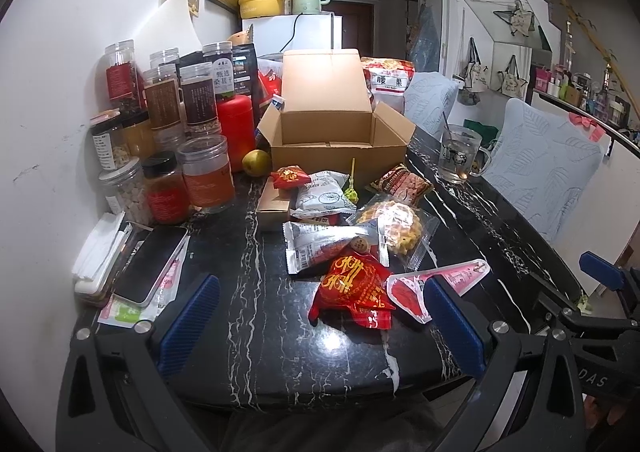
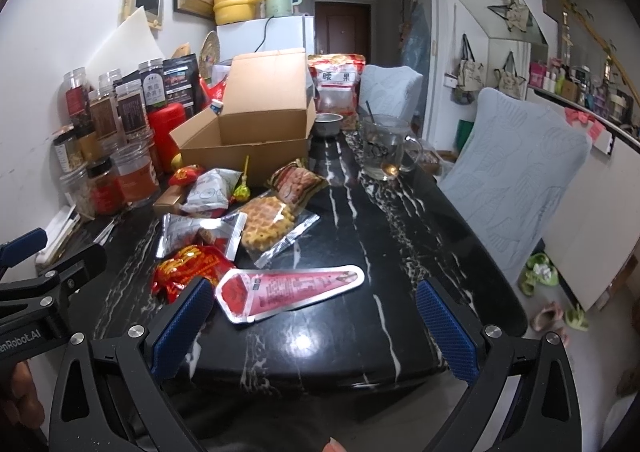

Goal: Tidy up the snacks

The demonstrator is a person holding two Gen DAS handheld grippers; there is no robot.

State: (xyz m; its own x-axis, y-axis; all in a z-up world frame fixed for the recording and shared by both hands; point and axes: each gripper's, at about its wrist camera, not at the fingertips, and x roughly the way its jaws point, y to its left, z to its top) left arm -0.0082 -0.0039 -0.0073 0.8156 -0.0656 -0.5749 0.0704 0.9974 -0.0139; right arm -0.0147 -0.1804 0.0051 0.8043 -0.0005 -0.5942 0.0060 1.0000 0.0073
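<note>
An open cardboard box (image 1: 336, 132) (image 2: 248, 124) stands on the black marble table (image 1: 256, 316) (image 2: 380, 236). Loose snacks lie in front of it: a red-gold packet (image 1: 352, 292) (image 2: 188, 264), a pink cone-shaped packet (image 1: 436, 284) (image 2: 288, 288), a waffle in clear wrap (image 1: 396, 224) (image 2: 268, 224), a silver packet (image 1: 324, 248) (image 2: 188, 232), a white bun packet (image 1: 324, 196), a brown packet (image 1: 400, 180) (image 2: 298, 180) and a lollipop (image 1: 350, 188). My left gripper (image 1: 320, 316) is open near the red-gold packet. My right gripper (image 2: 316, 324) is open near the pink packet. Both are empty.
Several jars (image 1: 160, 140) and a red canister (image 1: 236, 124) crowd the table's left side by the wall. A phone (image 1: 148, 268) lies front left. A glass mug (image 1: 460, 152) (image 2: 384, 148) stands right of the box. Two covered chairs (image 2: 516, 180) line the right edge.
</note>
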